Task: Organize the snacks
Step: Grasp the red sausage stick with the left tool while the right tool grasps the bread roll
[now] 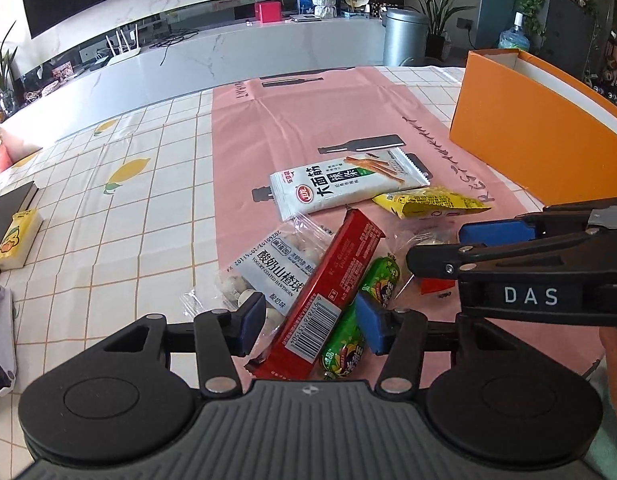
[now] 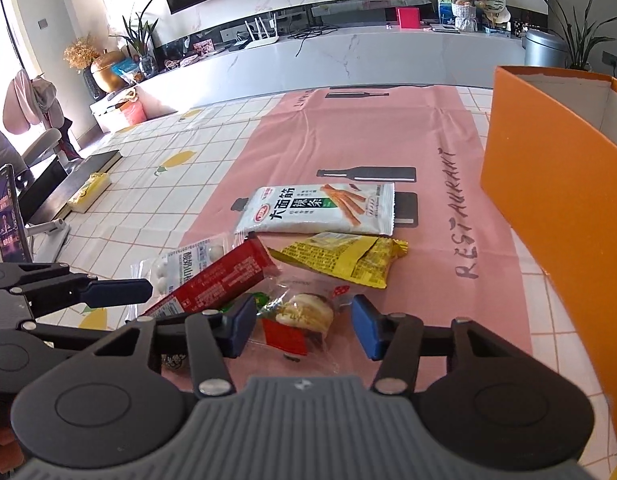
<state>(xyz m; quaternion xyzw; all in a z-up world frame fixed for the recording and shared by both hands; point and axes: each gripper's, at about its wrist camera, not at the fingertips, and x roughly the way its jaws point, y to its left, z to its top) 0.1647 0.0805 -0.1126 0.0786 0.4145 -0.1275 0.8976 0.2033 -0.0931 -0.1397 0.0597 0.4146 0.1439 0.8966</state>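
Several snacks lie in a heap on the pink mat (image 1: pixel 292 120). My left gripper (image 1: pixel 312 322) is open and straddles a red bar (image 1: pixel 332 284) and a green sausage (image 1: pixel 364 308). Its right pad touches the sausage and its left pad stands apart from the bar. Under them lies a clear packet of white hawthorn balls (image 1: pixel 264 268). My right gripper (image 2: pixel 302 330) is open around a clear packet with a round pastry (image 2: pixel 304 312), its pads close to the wrapper's edges. Farther off lie a white packet (image 2: pixel 320 210) and a yellow packet (image 2: pixel 340 258).
A tall orange box (image 2: pixel 548 184) with an open top stands at the right edge of the mat. At the far left of the checked tablecloth are a black book (image 1: pixel 8 212), a yellow tissue pack (image 1: pixel 18 240) and a phone on a stand (image 2: pixel 8 216).
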